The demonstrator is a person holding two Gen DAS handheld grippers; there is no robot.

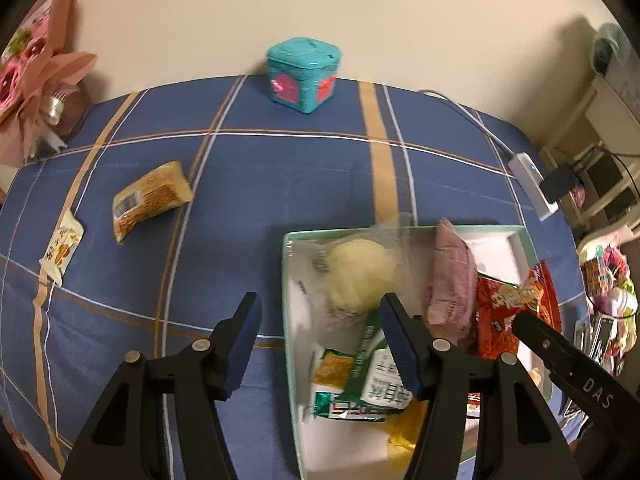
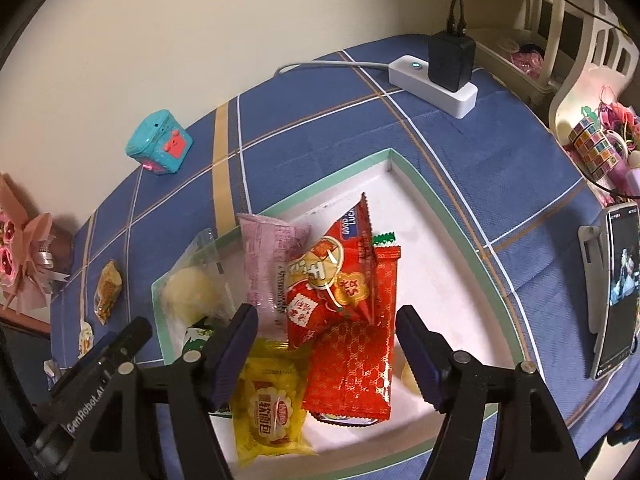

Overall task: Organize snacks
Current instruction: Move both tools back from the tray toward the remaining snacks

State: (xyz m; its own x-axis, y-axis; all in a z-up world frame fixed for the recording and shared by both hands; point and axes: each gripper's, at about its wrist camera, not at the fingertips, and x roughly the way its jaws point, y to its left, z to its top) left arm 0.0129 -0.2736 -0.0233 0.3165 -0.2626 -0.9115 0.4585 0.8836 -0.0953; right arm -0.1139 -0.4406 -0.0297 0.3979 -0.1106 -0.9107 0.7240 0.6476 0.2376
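Note:
A white box with a green rim (image 1: 286, 264) (image 2: 440, 208) lies on the blue checked cloth and holds several snacks. Among them are a clear bag with a pale round bun (image 1: 360, 272) (image 2: 188, 292), a pink packet (image 1: 450, 280) (image 2: 268, 256), a puffed red packet (image 1: 504, 312) (image 2: 332, 276), a flat red packet (image 2: 352, 368), a yellow packet (image 2: 272, 404) and a green-and-white packet (image 1: 376, 380). My left gripper (image 1: 320, 300) is open and straddles the box's left wall. My right gripper (image 2: 328, 312) hangs open above the red packets. A tan packet (image 1: 150, 196) (image 2: 107, 292) and a small white packet (image 1: 62, 250) (image 2: 85, 338) lie on the cloth to the left.
A teal cube toy (image 1: 304, 76) (image 2: 160, 144) stands by the wall. A white power strip (image 2: 432, 84) with a black charger sits at the back right. A phone on a stand (image 2: 620, 288) is at the right edge, and a pink bouquet (image 1: 36, 72) at the far left.

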